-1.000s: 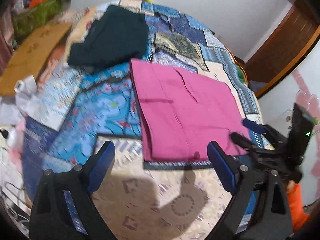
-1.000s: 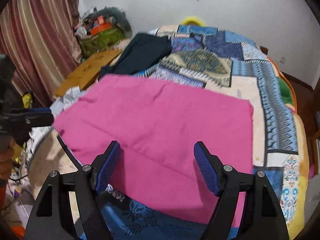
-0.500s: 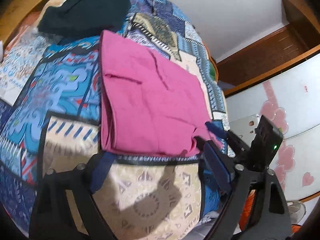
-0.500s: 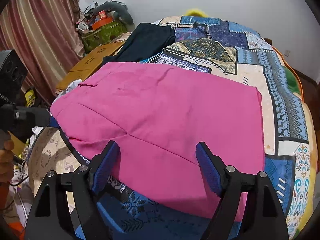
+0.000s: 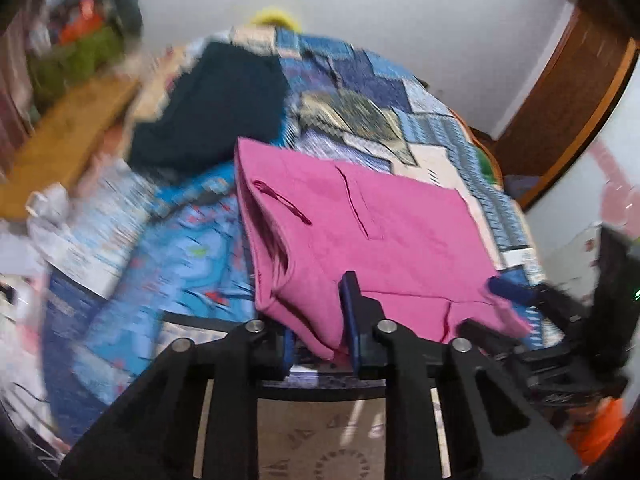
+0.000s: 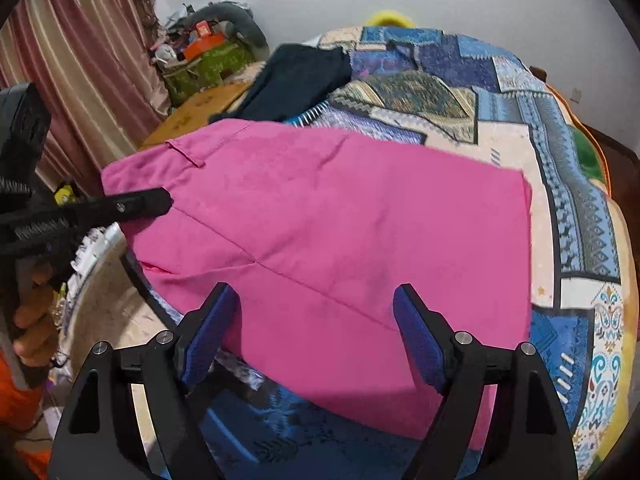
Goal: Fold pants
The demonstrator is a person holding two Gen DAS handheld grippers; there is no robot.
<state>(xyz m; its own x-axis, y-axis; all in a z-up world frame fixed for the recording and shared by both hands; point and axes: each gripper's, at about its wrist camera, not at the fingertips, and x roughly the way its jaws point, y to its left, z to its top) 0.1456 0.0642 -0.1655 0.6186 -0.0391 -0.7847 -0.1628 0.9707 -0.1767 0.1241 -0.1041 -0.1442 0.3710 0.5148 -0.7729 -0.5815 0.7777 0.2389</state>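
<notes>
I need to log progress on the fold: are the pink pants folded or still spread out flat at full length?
Folded: the pink fabric pants lie as a compact rectangle on the patchwork bedspread, with stacked layers showing at the edge.

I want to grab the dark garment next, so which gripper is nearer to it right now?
Left, though neither is close. The left gripper is closing on the pink pants' near corner, with the dark garment beyond. The right gripper hovers open at the pants' other near edge.
</notes>
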